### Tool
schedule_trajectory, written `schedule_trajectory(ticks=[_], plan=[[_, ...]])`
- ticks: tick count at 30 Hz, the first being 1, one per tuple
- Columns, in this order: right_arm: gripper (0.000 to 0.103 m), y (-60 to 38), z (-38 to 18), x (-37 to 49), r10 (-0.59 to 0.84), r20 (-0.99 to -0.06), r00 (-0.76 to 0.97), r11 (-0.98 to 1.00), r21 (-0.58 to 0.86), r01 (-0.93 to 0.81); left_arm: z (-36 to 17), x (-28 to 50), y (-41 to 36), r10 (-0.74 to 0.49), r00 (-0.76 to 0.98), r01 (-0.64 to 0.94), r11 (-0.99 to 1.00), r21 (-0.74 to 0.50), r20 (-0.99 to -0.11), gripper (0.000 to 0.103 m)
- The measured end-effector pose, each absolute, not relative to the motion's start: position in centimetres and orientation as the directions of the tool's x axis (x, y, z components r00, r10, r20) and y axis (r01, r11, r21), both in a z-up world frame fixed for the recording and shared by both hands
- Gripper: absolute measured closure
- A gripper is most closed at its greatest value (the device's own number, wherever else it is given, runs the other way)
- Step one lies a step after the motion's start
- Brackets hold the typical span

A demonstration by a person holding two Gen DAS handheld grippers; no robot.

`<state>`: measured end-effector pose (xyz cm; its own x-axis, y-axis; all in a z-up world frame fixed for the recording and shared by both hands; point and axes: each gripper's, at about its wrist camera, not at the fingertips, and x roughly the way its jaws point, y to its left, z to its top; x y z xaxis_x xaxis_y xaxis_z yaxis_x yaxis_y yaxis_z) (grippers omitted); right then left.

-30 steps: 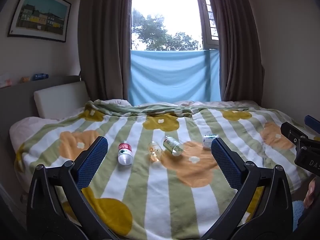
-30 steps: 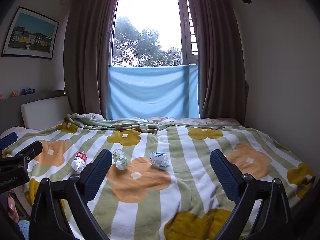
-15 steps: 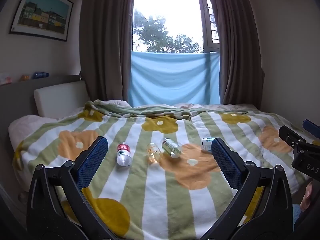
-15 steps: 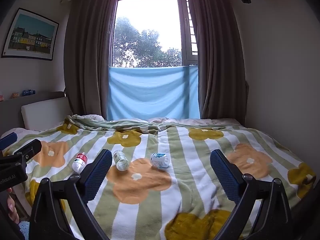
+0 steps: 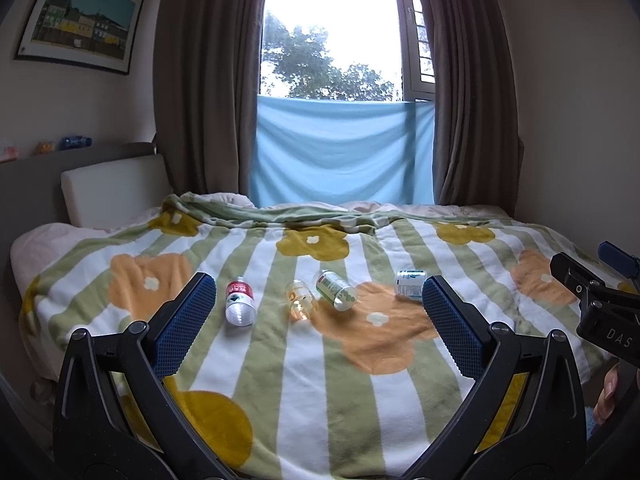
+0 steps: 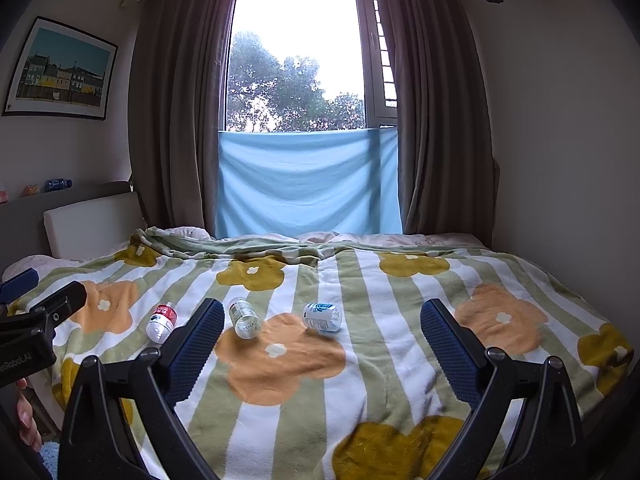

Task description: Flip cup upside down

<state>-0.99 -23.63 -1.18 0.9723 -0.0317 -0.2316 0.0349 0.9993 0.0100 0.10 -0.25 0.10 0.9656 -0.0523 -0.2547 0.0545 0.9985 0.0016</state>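
White with blue print, the cup (image 6: 322,317) lies on its side on the bed (image 6: 400,344), ahead and a little left of the right gripper (image 6: 322,346), the nearer one. The left gripper (image 5: 316,322) and right both gape, empty.

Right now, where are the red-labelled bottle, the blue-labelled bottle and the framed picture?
red-labelled bottle (image 5: 239,300): left wrist view, mid-body.
blue-labelled bottle (image 6: 322,317): right wrist view, on its label.
framed picture (image 6: 60,69): right wrist view, centre of the print.

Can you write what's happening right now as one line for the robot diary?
stage: approach | left gripper: open, empty | right gripper: open, empty | four bottles lying on blanket | nothing touched
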Motion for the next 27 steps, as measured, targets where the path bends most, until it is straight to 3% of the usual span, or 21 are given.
schedule_trajectory(ticks=[27], plan=[[0.005,-23.82,-1.48,-0.93,-0.030,-0.235,0.971,0.999,0.012,0.034,-0.52,0.03,-0.42,-0.073,0.961,0.068,0.997,-0.027,-0.268,0.000]])
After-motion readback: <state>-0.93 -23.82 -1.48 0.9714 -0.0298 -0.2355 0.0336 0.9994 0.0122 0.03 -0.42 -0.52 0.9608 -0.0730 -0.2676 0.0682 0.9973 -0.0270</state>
